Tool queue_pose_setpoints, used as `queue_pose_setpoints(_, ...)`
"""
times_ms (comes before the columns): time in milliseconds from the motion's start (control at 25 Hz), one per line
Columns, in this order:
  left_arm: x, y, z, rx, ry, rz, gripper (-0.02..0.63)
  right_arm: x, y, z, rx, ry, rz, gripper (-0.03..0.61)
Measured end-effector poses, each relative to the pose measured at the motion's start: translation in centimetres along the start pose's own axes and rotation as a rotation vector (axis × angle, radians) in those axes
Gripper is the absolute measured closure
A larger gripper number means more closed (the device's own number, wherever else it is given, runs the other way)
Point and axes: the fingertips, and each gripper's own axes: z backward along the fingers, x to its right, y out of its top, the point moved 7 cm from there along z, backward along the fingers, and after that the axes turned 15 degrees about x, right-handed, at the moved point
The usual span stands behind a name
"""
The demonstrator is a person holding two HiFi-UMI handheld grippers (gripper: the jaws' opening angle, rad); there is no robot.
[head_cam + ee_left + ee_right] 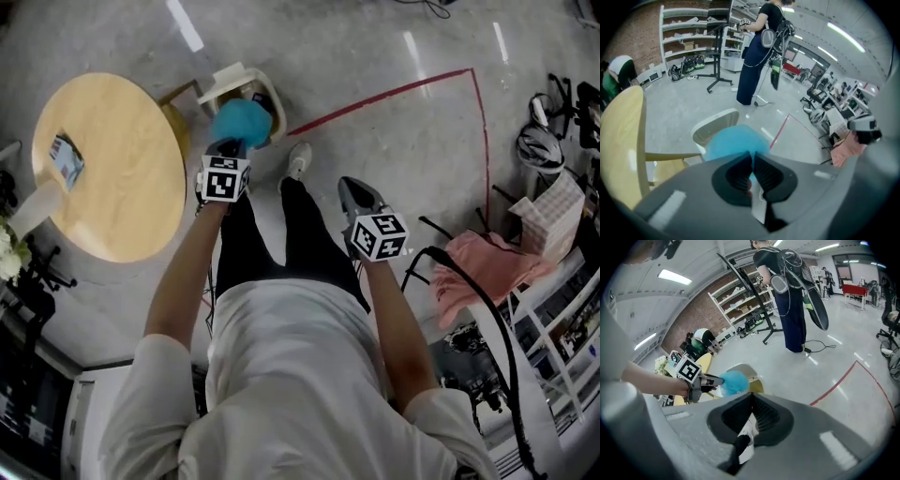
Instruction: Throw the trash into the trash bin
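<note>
1. My right gripper is nearest to me. Its jaws are pressed together with nothing between them, and under them I see only a white shoe on the grey floor.
2. My left gripper is held further forward than the right one. Its jaws are clamped on the trash, a crumpled blue lump that bulges out past the fingertips.
3. In the head view the trash sits over the mouth of the trash bin, a white-rimmed bin standing on the floor. The left gripper view shows the blue lump covering part of the bin's opening. I cannot tell whether it touches the rim.
4. The bin stands just beside a round wooden table. A small packet lies on the left part of the tabletop, well apart from both grippers.
5. A red tape line runs across the floor to the right of the bin. A pink cloth lies among clutter at the right edge of the head view.
6. Farthest off, a person in dark clothes stands on the open floor. Shelves stand against a brick wall behind.
</note>
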Motion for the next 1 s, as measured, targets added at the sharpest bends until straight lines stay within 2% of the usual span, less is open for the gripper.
queue_pose_setpoints(440, -1.8, -4.3, -4.9, -0.019, 0.011, 0.085, 0.607, 0.4, -2.6, -4.2, -0.054, 0.056, 0.001, 0.577)
queue_pose_setpoints(1000, -3.2, -8.2, -10.3, 0.005, 0.023, 0.152, 0.607, 2.3, -7.0, -8.4, -0.098, 0.076, 0.007, 0.577)
